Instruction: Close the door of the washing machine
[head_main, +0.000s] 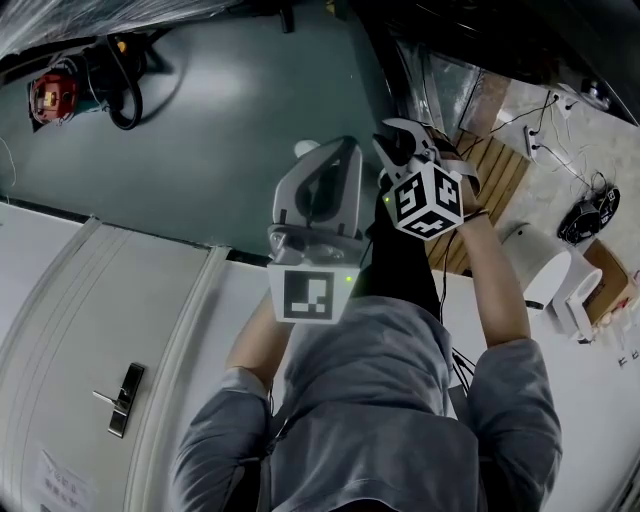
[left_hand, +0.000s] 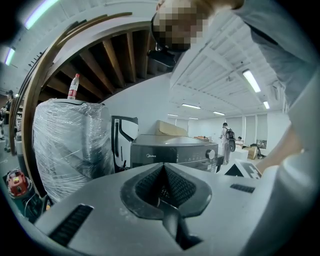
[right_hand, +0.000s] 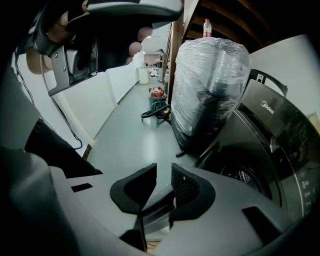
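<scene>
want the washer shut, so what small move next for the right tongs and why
Probably swing the right tongs toward the washer at their right. They are open, empty and touch nothing, and the drum shows in their view, so the washer seems not yet shut.

Both arms are stretched out in front, bare forearms sticking out of grey sleeves, hands close together side by side. The left tongs (left_hand: 163, 169) are pinched together with nothing in them, pointing roughly level. The right tongs (right_hand: 163, 176) sit just to the right, tipped down steeper, jaws apart with an empty gap between
</scene>
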